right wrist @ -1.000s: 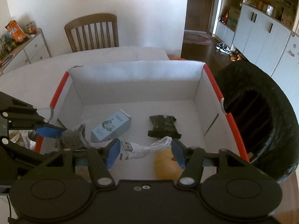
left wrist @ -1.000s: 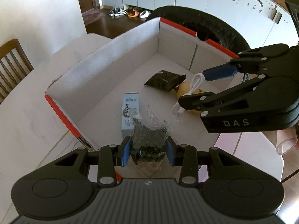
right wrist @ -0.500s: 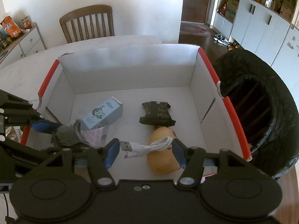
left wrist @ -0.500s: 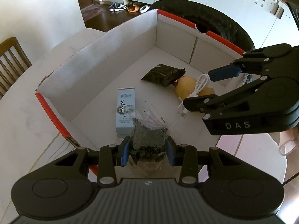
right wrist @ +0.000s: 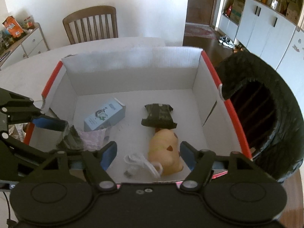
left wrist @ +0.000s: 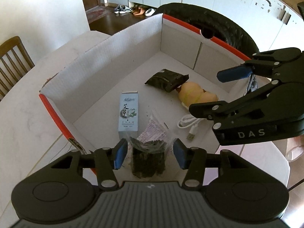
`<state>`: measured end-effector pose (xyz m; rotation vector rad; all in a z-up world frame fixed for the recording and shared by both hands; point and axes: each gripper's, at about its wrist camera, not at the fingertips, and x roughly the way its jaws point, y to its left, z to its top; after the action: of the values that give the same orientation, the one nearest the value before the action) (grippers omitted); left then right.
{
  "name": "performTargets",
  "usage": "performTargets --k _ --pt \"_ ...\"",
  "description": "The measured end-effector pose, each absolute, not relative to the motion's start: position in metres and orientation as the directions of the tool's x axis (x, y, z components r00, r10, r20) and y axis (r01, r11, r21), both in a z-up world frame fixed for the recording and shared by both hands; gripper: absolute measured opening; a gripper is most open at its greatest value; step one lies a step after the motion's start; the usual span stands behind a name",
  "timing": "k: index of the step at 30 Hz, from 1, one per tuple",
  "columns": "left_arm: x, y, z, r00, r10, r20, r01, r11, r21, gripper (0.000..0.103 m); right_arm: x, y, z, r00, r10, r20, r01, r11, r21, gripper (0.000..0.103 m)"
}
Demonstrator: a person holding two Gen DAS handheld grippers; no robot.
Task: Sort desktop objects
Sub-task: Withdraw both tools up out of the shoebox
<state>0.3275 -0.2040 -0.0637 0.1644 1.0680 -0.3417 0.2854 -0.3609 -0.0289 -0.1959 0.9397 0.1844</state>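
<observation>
A white cardboard box with red rims (left wrist: 106,64) (right wrist: 133,72) holds a pale blue carton (left wrist: 128,114) (right wrist: 105,116), a dark packet (left wrist: 167,79) (right wrist: 159,116), a yellow plush toy (left wrist: 195,95) (right wrist: 165,152) and a white USB cable (left wrist: 188,125) (right wrist: 142,161). My left gripper (left wrist: 149,153) (right wrist: 55,131) is open, its pads apart either side of a clear bag of dark leaves (left wrist: 148,157) (right wrist: 70,138) over the box's near edge. My right gripper (right wrist: 148,156) (left wrist: 209,93) is open and empty above the cable and toy.
A black-lined bin (right wrist: 266,117) (left wrist: 209,26) stands just past the box's right wall. A wooden chair (right wrist: 91,24) stands behind the white table (left wrist: 24,114). A sideboard with snack packs (right wrist: 17,38) is at far left.
My right gripper opened and the USB cable dropped onto the box floor beside the plush toy. My left gripper's pads spread apart from the bag of leaves.
</observation>
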Motion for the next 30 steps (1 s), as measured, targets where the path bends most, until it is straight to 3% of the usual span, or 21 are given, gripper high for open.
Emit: performTargets --k 9,17,30 --pt "0.317 -0.200 -0.048 0.479 -0.209 -0.852 0.335 0.941 -0.042 0.056 0.273 -0.356 -0.006 0.616 0.099 -0.781 -0.282 0.954 -0.102 0.080" --pt "0.300 -0.192 -0.030 0.525 -0.226 -0.820 0.317 0.947 -0.057 0.068 0.258 -0.358 0.019 0.654 0.154 -0.740 -0.306 0.949 -0.074 0.087" --pt "0.256 -0.175 -0.008 0.585 -0.254 -0.770 0.303 0.949 -0.084 0.081 0.221 -0.352 0.050 0.702 0.215 -0.679 -0.317 0.948 -0.028 0.088"
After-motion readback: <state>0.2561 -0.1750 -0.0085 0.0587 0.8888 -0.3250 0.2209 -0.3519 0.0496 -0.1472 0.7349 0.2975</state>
